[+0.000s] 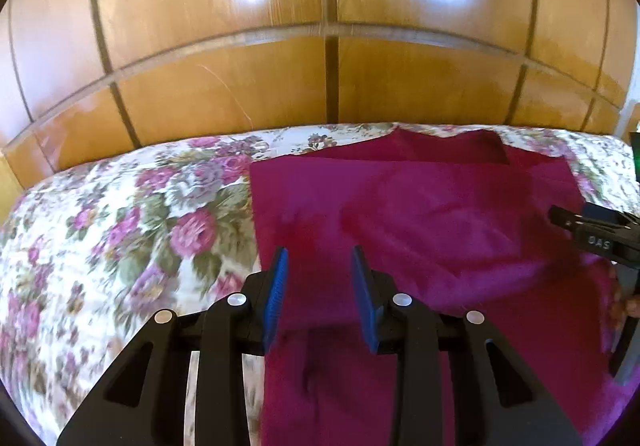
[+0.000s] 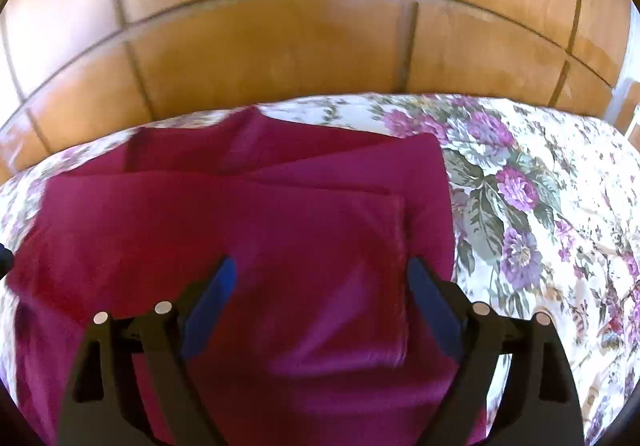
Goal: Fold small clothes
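A magenta garment (image 1: 420, 213) lies on a floral bedspread (image 1: 120, 238), folded over itself with straight edges on its left side and layers at the far end. My left gripper (image 1: 320, 258) is open with nothing between its blue pads, above the garment's left part. My right gripper (image 2: 322, 266) is wide open and empty, above the garment (image 2: 248, 230) near its folded right edge. The right gripper also shows at the right edge of the left wrist view (image 1: 596, 238).
A wooden panelled wardrobe (image 1: 320, 57) stands right behind the bed. The floral bedspread (image 2: 540, 205) stretches bare to the right of the garment and to its left. A dark green object (image 1: 635, 153) sits at the far right edge.
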